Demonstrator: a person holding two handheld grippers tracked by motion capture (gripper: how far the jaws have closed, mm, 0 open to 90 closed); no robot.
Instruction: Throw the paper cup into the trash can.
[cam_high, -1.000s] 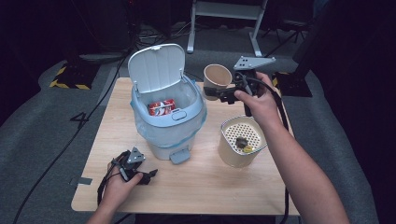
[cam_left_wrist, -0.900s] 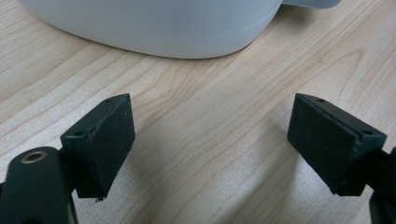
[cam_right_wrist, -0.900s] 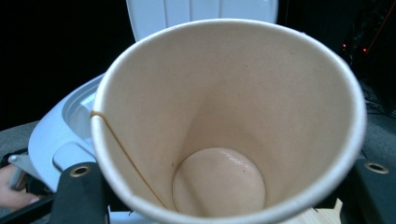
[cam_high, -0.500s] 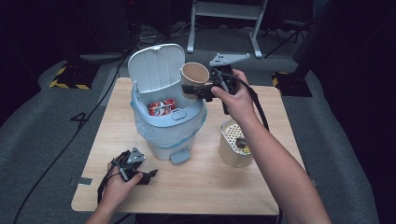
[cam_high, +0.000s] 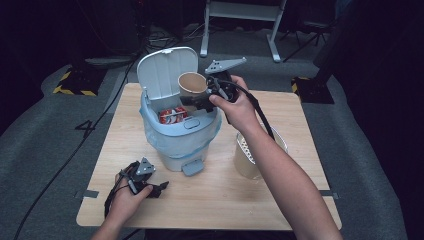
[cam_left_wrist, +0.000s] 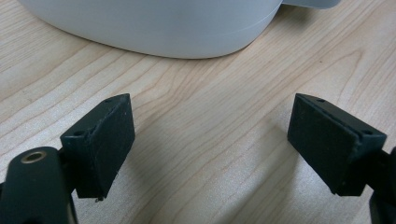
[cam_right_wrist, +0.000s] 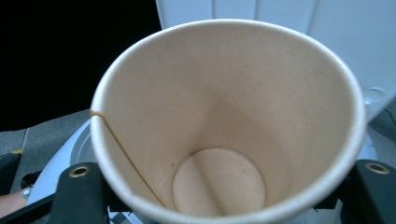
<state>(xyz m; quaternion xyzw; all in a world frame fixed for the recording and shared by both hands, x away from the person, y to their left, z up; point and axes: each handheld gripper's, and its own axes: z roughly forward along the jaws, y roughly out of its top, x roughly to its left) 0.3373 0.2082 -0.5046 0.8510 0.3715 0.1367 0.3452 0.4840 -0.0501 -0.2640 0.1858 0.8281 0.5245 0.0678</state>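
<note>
At the left of the table (cam_high: 300, 120), the left gripper (cam_high: 150, 187) rests low on the wood just in front of the bin (cam_high: 180, 140), its jaws spread wide with nothing between them, as the left gripper view shows with bare wood between the two black pads (cam_left_wrist: 105, 140); it seems parked there to stay clear of the work. The bin's lid (cam_high: 162, 75) stands up and open, leaving the mouth free, and a red-and-white wrapper (cam_high: 172, 115) already lies inside. Above that opening, the right gripper (cam_high: 202, 97) is clamped on the paper cup (cam_high: 192, 84), gripping its body near the base so the empty cup hangs over the bin, likely for dropping in. Farther right stands a cream basket (cam_high: 245, 160), partly hidden by the forearm.
</note>
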